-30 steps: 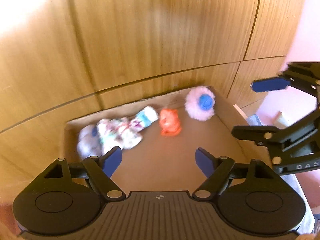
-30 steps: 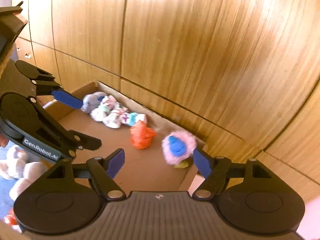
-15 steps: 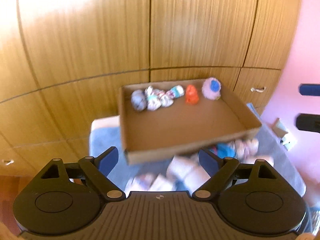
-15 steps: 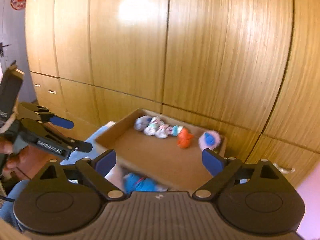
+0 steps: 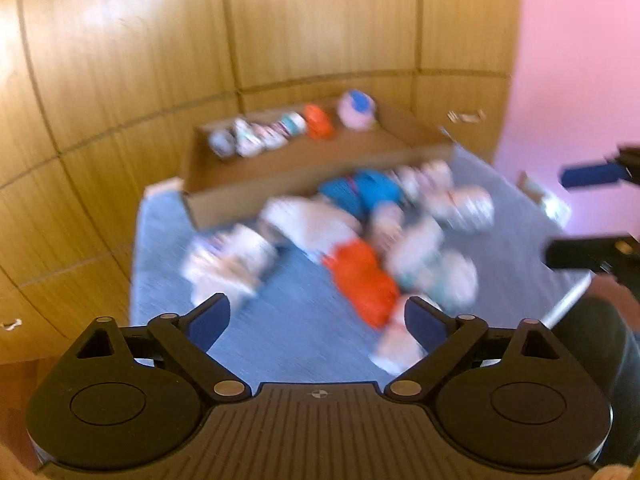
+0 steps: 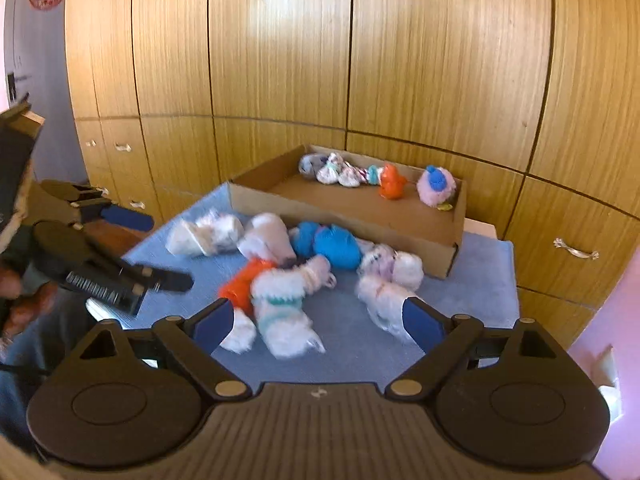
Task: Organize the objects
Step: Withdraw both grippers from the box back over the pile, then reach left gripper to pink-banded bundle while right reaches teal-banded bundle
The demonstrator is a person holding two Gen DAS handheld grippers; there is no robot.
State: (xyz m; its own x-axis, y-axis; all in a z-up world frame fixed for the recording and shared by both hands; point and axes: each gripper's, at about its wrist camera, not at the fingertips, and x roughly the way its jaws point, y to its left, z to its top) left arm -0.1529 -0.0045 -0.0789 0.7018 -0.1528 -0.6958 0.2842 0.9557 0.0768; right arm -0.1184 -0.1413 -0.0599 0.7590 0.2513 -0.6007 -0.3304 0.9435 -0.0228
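Left claw [image 5: 316, 320]: being opened, nothing between pads | right claw [image 6: 318, 320]: being narrowed, empty | risk: neighbouring plush toys [image 6: 280, 276] being snagged together from the blue-covered counter [image 6: 460, 292], missing the cardboard tray [image 6: 344, 216].

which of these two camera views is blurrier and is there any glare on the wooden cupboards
Left wrist view: heavier motion smear, the soft toys on the blue cloth run into streaks. Right wrist view: sharper, the shallow cardboard box is crisp, nearest toys smeared. Both: pale glare on the wooden cupboard doors, lines bowed by fisheye.
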